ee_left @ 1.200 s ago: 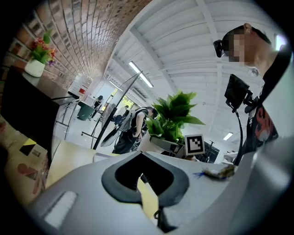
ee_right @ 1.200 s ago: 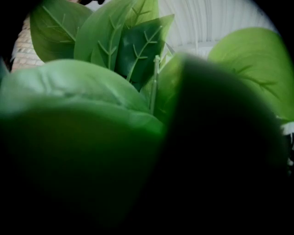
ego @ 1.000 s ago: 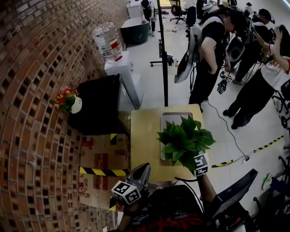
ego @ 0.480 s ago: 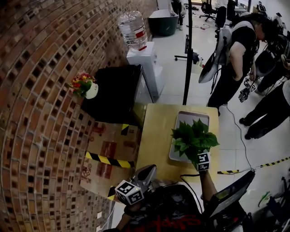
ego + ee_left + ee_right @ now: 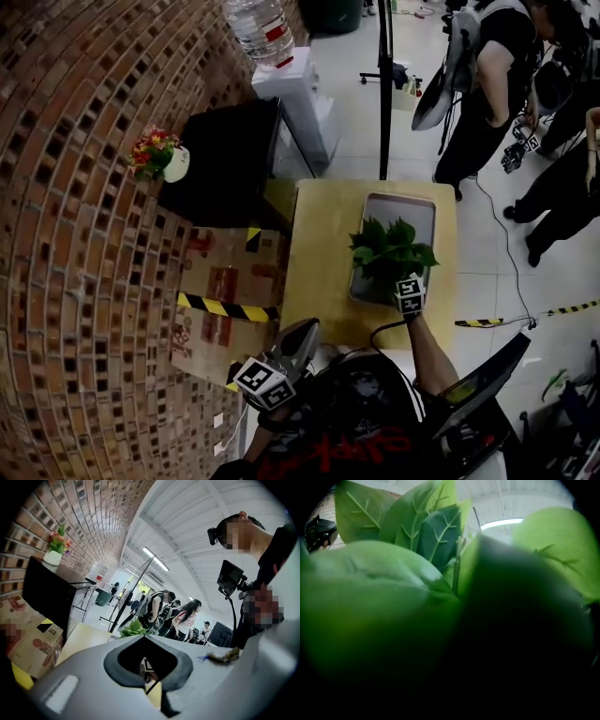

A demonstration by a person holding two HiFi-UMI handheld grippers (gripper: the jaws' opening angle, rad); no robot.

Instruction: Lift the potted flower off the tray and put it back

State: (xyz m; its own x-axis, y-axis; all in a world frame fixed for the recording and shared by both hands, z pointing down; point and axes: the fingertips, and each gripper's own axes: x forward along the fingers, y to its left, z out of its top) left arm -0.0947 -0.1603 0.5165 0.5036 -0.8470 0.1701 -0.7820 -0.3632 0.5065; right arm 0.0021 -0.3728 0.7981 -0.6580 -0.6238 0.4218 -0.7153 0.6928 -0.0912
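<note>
The potted flower [image 5: 389, 248] is a bunch of broad green leaves over the near end of the grey tray [image 5: 405, 210], which lies on the small yellow table [image 5: 323, 272]. Its pot is hidden under the leaves. My right gripper [image 5: 405, 281] reaches into the plant from the near side; only its marker cube shows, and its jaws are hidden. Leaves [image 5: 417, 573] fill the right gripper view. My left gripper [image 5: 302, 332] is held low by my body, off the table's near left corner. Its grey jaws are together on nothing [image 5: 143, 638].
A cardboard box [image 5: 225, 300] with yellow-black tape stands left of the table. Beyond it are a black cabinet [image 5: 230, 164] bearing a small red flower pot [image 5: 159, 155], and a water dispenser [image 5: 281, 80]. A pole [image 5: 384, 89] and several people [image 5: 478, 84] stand behind the table.
The head view has shifted, and the table now sits higher in frame. The plant and the right gripper stay together over the tray's near end. The left gripper has barely moved.
</note>
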